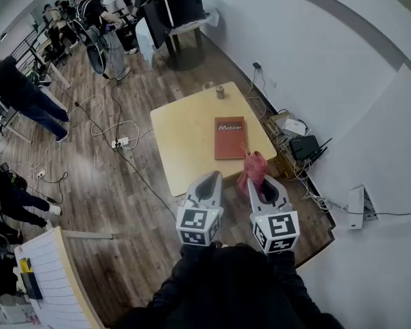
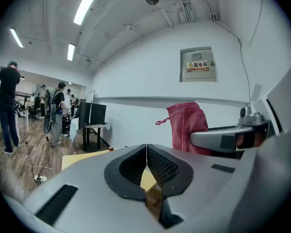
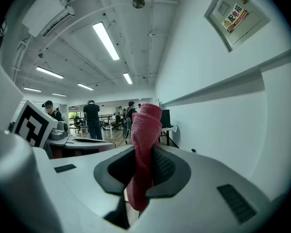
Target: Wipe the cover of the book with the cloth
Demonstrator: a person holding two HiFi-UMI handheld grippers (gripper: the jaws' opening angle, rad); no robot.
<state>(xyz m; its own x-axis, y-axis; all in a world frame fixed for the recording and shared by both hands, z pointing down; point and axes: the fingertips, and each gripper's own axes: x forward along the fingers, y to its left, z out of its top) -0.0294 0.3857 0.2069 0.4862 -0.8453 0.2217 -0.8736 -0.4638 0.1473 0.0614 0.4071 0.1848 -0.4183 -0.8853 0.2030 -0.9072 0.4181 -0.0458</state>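
A brown book (image 1: 229, 137) with white lettering lies flat on the right half of the pale wooden table (image 1: 185, 139). My right gripper (image 1: 257, 177) is shut on a pink-red cloth (image 1: 252, 168), which bunches up out of the jaws (image 3: 144, 144) and hangs over the table's near edge, just short of the book. That same cloth (image 2: 187, 128) shows beside my left gripper in its own view. My left gripper (image 1: 207, 181) is shut with nothing in it, held above the table's near edge, left of the right one.
A small can (image 1: 220, 91) stands at the table's far edge. Cables and a power strip (image 1: 120, 142) lie on the wood floor to the left. Boxes and devices (image 1: 303, 144) crowd the wall on the right. People stand at the back left.
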